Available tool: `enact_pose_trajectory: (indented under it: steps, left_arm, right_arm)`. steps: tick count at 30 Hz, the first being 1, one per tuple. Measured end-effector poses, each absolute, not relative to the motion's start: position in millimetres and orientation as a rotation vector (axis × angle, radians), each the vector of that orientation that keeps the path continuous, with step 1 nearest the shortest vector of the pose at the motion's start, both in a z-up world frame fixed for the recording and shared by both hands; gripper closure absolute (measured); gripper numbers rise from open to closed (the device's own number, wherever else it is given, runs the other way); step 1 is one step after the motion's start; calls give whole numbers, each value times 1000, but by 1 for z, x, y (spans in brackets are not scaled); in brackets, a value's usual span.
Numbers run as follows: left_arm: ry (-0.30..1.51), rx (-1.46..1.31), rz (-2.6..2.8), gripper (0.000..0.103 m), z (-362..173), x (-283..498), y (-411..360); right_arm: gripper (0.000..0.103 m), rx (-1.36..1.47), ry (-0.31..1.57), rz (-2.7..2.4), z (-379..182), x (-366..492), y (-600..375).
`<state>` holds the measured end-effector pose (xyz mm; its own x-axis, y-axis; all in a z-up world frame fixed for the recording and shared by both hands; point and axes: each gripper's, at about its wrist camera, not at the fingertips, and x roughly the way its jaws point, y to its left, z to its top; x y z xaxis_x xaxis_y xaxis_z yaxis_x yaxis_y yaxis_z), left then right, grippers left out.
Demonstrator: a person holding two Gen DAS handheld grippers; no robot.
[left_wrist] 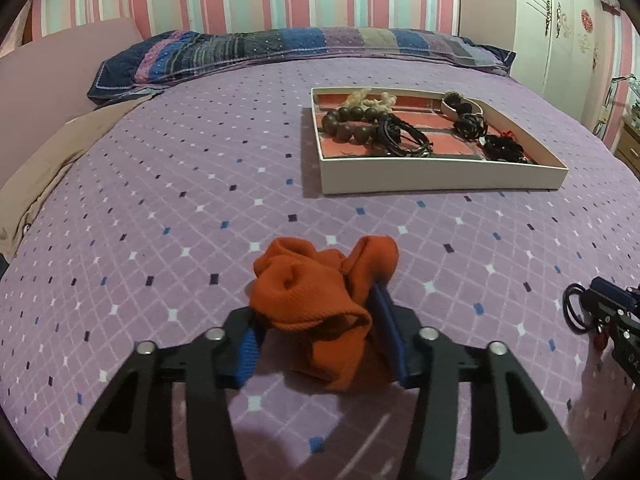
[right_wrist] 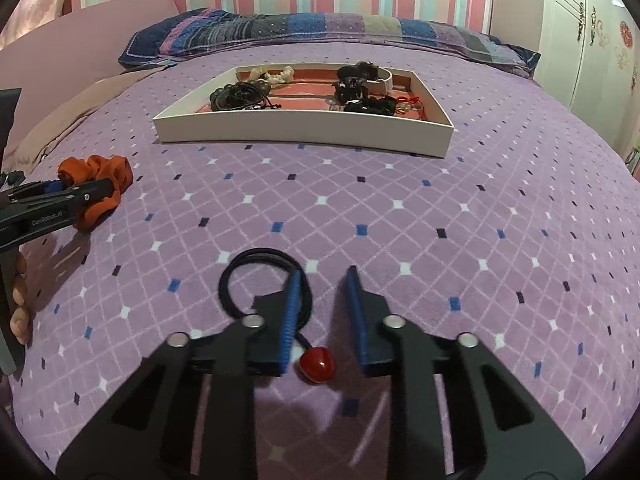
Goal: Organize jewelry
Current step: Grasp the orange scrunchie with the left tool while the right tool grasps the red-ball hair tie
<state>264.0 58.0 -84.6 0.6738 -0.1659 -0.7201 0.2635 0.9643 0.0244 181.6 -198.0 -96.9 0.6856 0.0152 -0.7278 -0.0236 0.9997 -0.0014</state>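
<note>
An orange scrunchie [left_wrist: 324, 300] sits between the blue pads of my left gripper [left_wrist: 316, 292], which is closed on it just above the purple bedspread; it also shows in the right wrist view [right_wrist: 100, 184]. My right gripper [right_wrist: 323, 276] is open over a black hair tie [right_wrist: 256, 268] with a red bead [right_wrist: 317, 365]; the loop lies by the left finger, the bead between the jaws. A white tray [left_wrist: 440, 178] with a red lining holds dark bead bracelets [left_wrist: 352, 124], black hair ties and a cream scrunchie; the tray shows in the right wrist view [right_wrist: 304, 130].
A patterned blue-purple pillow [left_wrist: 280, 50] lies at the head of the bed. A pink cushion [left_wrist: 44, 80] is at the far left. A white wardrobe [left_wrist: 560, 28] stands at the right. The person's fingers [right_wrist: 20, 300] show at the left edge.
</note>
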Motion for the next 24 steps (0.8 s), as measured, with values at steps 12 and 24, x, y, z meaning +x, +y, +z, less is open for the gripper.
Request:
enact_pose_trajectory:
  steps: [12, 24]
  left_arm:
    - [789, 106, -271, 77, -82, 261, 59]
    - [776, 100, -280, 83, -71, 255, 58]
  right_arm:
    - [99, 0, 801, 35, -94, 178, -198]
    - [99, 77, 765, 28, -76, 182, -220]
